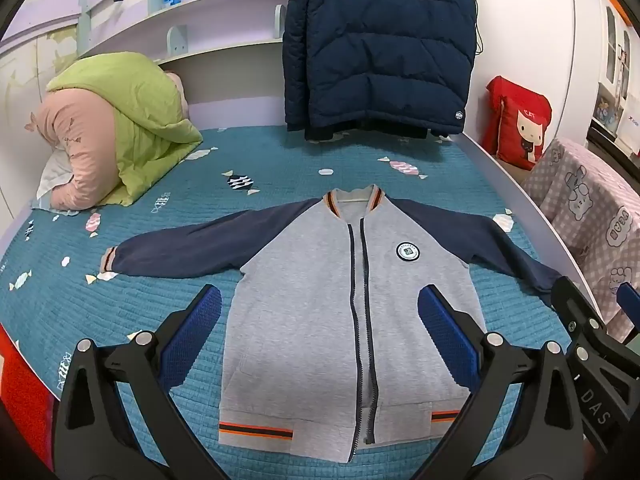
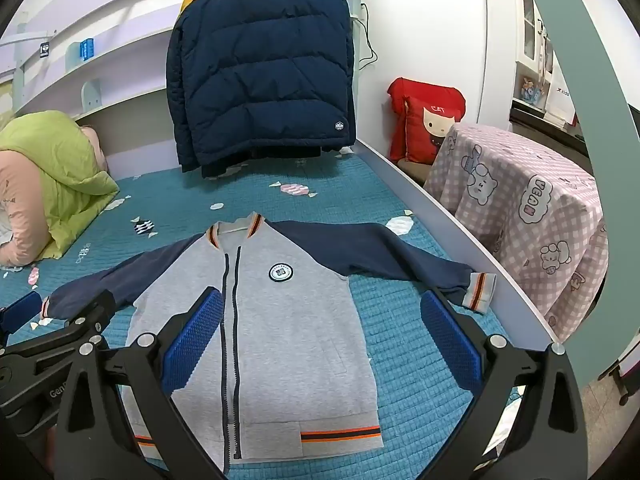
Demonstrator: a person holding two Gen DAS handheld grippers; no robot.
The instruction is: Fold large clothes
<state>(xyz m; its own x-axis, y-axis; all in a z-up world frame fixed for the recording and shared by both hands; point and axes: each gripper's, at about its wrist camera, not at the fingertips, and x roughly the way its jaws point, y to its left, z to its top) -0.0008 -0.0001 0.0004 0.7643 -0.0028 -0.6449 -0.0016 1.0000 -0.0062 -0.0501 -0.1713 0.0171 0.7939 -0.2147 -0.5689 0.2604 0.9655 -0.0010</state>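
Observation:
A grey zip jacket (image 1: 320, 312) (image 2: 276, 332) with navy sleeves lies flat, front up, on the teal bed cover, both sleeves spread sideways and the collar at the far end. My left gripper (image 1: 320, 300) hovers open above the jacket's lower half, its blue pads (image 1: 196, 332) wide apart with nothing between them. My right gripper (image 2: 322, 304) is also open above the jacket's right side, holding nothing. Each gripper shows at the edge of the other's view: the right gripper (image 1: 596, 320) by the right cuff, the left gripper (image 2: 60, 320) by the left cuff.
A navy and yellow puffer coat (image 1: 376, 48) (image 2: 260, 68) hangs at the bed's far end. A folded green and pink quilt (image 1: 116, 132) lies at the far left. A red cushion (image 2: 424, 120) and a checked cloth-covered stand (image 2: 520, 220) sit past the bed's white right rail (image 2: 460, 240).

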